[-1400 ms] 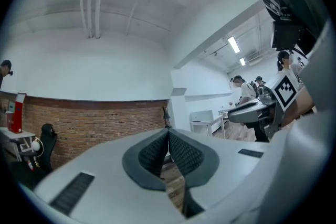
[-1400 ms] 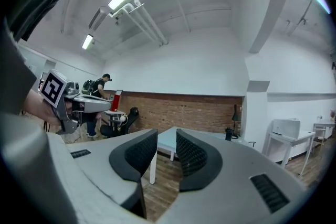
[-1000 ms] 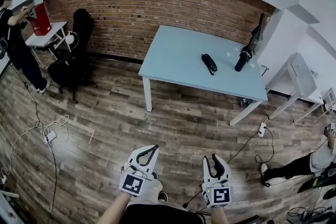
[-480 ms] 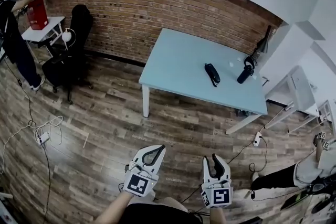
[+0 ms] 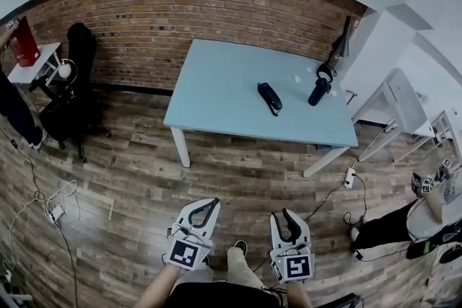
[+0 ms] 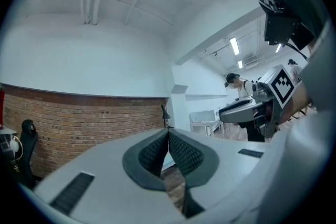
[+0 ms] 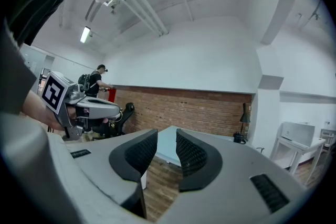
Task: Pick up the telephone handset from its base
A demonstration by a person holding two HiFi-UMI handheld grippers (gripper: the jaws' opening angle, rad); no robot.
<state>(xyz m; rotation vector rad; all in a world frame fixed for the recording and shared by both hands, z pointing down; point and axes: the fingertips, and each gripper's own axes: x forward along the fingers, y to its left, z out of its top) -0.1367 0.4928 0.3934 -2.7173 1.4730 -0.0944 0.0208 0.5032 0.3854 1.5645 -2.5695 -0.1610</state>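
The black telephone (image 5: 269,98), handset lying on its base, sits on a light blue table (image 5: 224,94) far ahead of me across the wooden floor. Both grippers are held low near my body, well short of the table. The left gripper (image 5: 214,203) (image 6: 168,134) has its jaw tips touching and nothing between them. The right gripper (image 5: 283,216) (image 7: 166,136) stands open with a narrow gap that is empty; through it I see the table's near corner (image 7: 167,148). The phone is too small to make out in either gripper view.
A black cylinder (image 5: 318,91) and a desk lamp (image 5: 339,47) stand at the table's far right. A black office chair (image 5: 72,94) and a small white table (image 5: 36,58) are at the left by the brick wall. Cables (image 5: 50,202) and a power strip (image 5: 351,177) lie on the floor. A white desk (image 5: 401,101) stands at the right.
The head view has swung, so the table and phone now lie further left in it. Both grippers keep their place low in the picture, with their jaws unchanged.
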